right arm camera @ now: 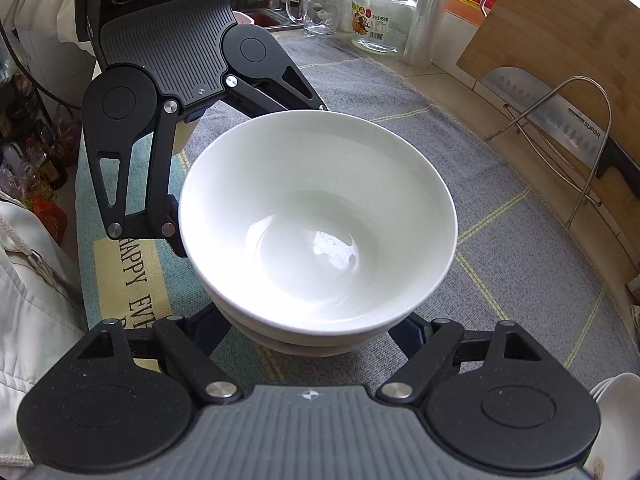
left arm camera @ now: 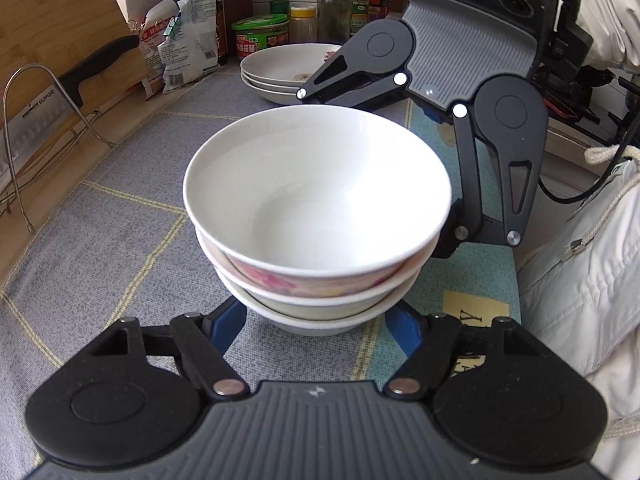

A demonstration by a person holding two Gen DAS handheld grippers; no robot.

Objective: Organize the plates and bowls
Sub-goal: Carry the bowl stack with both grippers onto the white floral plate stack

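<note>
Both grippers flank the stack of bowls (left arm camera: 316,216) on the grey mat (left arm camera: 120,216) covering the table. The left gripper (left arm camera: 318,320) straddles the stack's base, fingers apart, contact hidden. The right gripper (right arm camera: 316,330) seems clenched low on the stack. I'd judge the stack is being gripped to carry; next comes a level lift. Beyond sit stacked plates (left arm camera: 280,72). The knife (right arm camera: 560,120) reads "SUPOR".
</note>
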